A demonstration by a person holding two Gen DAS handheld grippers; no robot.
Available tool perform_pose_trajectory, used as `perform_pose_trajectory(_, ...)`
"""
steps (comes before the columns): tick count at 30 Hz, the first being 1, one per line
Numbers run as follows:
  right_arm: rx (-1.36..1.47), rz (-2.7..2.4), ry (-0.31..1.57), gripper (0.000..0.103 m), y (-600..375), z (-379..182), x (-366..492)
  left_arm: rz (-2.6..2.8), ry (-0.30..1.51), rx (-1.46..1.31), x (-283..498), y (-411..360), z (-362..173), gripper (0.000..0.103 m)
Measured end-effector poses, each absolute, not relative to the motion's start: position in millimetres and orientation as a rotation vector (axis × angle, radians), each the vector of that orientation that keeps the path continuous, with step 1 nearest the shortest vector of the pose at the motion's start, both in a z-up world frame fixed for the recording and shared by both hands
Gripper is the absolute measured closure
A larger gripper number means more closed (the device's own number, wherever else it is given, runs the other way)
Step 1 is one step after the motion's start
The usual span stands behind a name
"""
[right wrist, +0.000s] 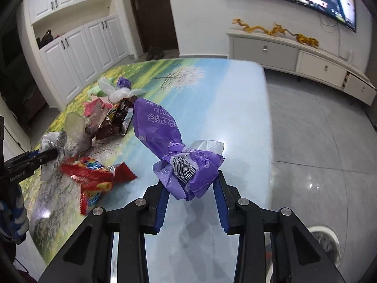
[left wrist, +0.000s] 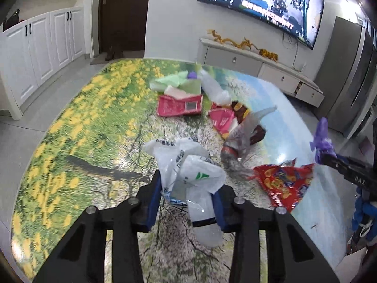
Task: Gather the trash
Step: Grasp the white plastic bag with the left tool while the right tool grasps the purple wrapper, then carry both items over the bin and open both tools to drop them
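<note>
Living room, TV on the wall, a counter (left wrist: 77,127) w/ a flower-field print and trash strewn across it; both claws already loaded.

Left claw (left wrist: 188,202) is clamped on a bunch of white plastic bags (left wrist: 186,172); right claw (right wrist: 190,188) is clamped on a purple tissue wrapper (right wrist: 162,139), its long axis running away from the claw toward the far pile. Nearest loose piece is the red snack bag (left wrist: 285,184), lying between the two claws, just right of the left one, so prob. closer to the left. A bin (right wrist: 326,243) shows on the floor below the right claw, but it's cut off and blurry. Far pile's details are too smeared to sort.
</note>
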State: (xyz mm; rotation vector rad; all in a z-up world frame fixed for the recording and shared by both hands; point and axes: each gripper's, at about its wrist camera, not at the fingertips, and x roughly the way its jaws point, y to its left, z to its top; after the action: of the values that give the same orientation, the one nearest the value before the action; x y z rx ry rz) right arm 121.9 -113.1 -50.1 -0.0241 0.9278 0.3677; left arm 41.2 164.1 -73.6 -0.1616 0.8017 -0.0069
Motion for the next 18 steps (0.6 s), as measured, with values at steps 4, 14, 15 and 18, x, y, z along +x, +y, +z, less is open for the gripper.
perform_pose_trajectory(4, 0.013, 0.341, 0.885, 0.067, -135, -35, 104, -0.024, 0.750, -0.153, 26, 155, -52, 0.066)
perform_pose_trajectory(14, 0.091, 0.186, 0.800, 0.067, -219, -15, 47, -0.169, 0.660, -0.081, 9, 76, 1, 0.066)
perform_pose_trajectory(15, 0.103, 0.156, 0.798, 0.067, -234, -16, 41, -0.197, 0.658, -0.070, 10, 62, 5, 0.066)
perform_pose_trajectory(18, 0.129, 0.076, 0.799, 0.067, -271, -20, 28, -0.280, 0.671, -0.041, 15, 19, 11, 0.066)
